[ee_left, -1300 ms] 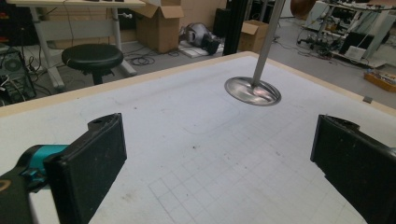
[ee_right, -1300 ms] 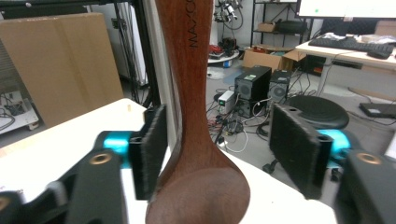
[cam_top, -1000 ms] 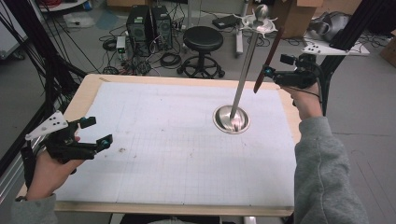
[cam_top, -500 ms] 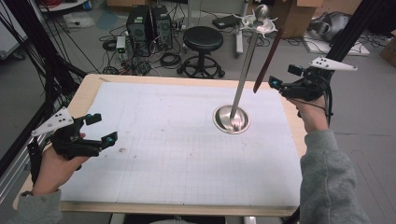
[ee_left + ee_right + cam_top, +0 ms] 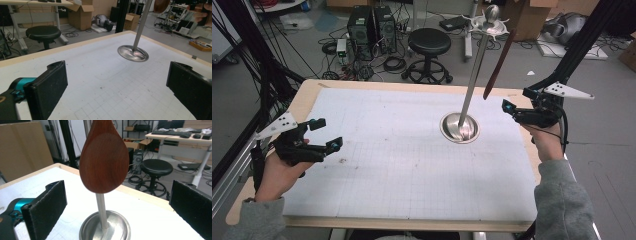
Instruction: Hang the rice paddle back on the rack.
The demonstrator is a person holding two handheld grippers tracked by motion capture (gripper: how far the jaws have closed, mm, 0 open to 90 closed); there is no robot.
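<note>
Cables and a stool crowd the floor beyond the table (image 5: 377, 200), where my right gripper (image 5: 518, 101), jaws wide, faces the wooden spoon (image 5: 104, 157) hanging from the stand (image 5: 459, 127) at far right; closing off-centre could swing it loose, while my left gripper (image 5: 327, 134) waits open, near left.

Left hand-held gripper (image 5: 326, 135) low, jaws wide apart, right hand-held gripper (image 5: 515, 99) raised, jaws spread

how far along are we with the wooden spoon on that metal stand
Done: the wooden spoon already hangs from the metal stand. In hand: nothing; the right hand-held gripper sits open beside the spoon, holding nothing, and the left hand-held gripper is open near the table's left edge. Left: likely either grasping it or pulling away.
</note>
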